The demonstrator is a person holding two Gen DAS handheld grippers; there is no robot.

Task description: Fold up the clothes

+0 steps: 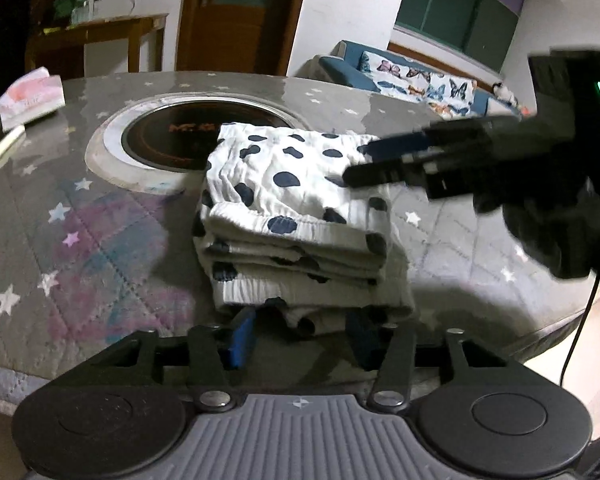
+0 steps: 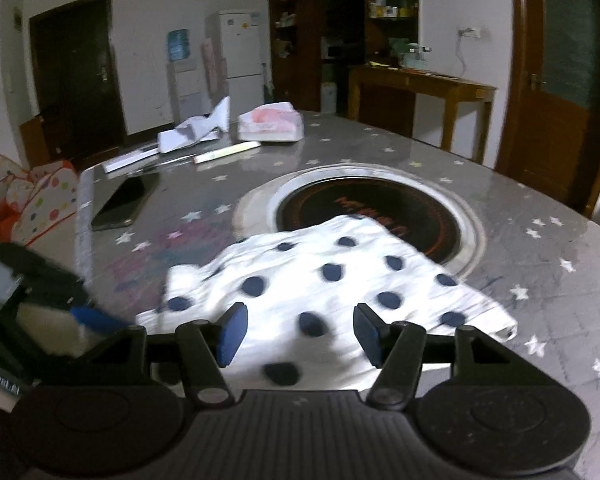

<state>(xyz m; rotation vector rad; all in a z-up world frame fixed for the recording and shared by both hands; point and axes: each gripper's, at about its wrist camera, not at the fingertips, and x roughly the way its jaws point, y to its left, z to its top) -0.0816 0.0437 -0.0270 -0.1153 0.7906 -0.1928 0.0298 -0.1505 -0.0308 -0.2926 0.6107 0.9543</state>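
In the left wrist view the left gripper (image 1: 300, 340) stands parted at the bottom centre, its blue pads straddling the near bottom edge of the folded spotted garment (image 1: 296, 216) with nothing pinched, while the right gripper (image 1: 358, 162) reaches in from the right, fingers close together over the top layer; whether it pinches cloth I cannot tell. In its own view its jaws look spread above the cloth. The garment sits mid-frame on the star-patterned table (image 1: 80, 220), partly over the round inset cooker (image 1: 168, 136). It looks light, soft and limp, so the stacked layers will likely slide and sag; best taken at the thick folded edges, both sides together.
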